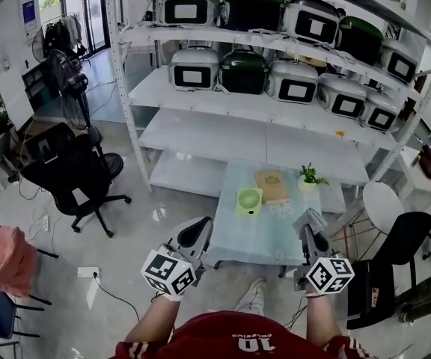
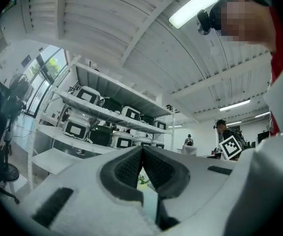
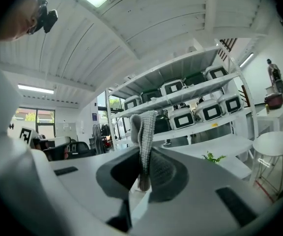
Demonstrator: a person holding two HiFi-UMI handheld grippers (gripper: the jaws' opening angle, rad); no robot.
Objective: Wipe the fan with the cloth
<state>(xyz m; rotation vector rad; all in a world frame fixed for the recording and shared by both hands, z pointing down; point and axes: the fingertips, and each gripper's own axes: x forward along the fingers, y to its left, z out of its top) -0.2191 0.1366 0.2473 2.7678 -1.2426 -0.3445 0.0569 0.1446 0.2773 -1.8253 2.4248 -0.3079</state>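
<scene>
Right gripper (image 3: 145, 154): jaws clamped on a grey knit cloth (image 3: 145, 129). A folded strip of it sticks up past the tips and the rest is pinched between the dark pads. Left gripper (image 2: 142, 149): jaws together, tips meeting, nothing between them.

In the head view both grippers are held low in front of the person, just short of the near edge of the pale glass table (image 1: 264, 239) – left gripper at its near-left corner, right gripper at its near-right corner. Each carries a marker cube (image 1: 169, 271) with black-and-white square codes.

The fan (image 1: 249, 200) is small and light green. It stands on the table toward the far left, well apart from both grippers and from the cloth. A brown flat item (image 1: 272, 185) lies just beside it on the right, and a small potted plant (image 1: 310, 176) stands at the far-right corner.

Behind the table is a white shelf rack (image 1: 223, 137) with rows of rice cookers (image 1: 194, 69), some silver and some dark green – their front panels are white with no readable print. A black office chair (image 1: 73, 174) stands at left, with a pink cloth (image 1: 2, 256) nearer the left edge and a white round stool (image 1: 381, 200) at right.

Readable writing: "10" on the person's red shirt (image 1: 234, 339); the line above it is too small to read.
</scene>
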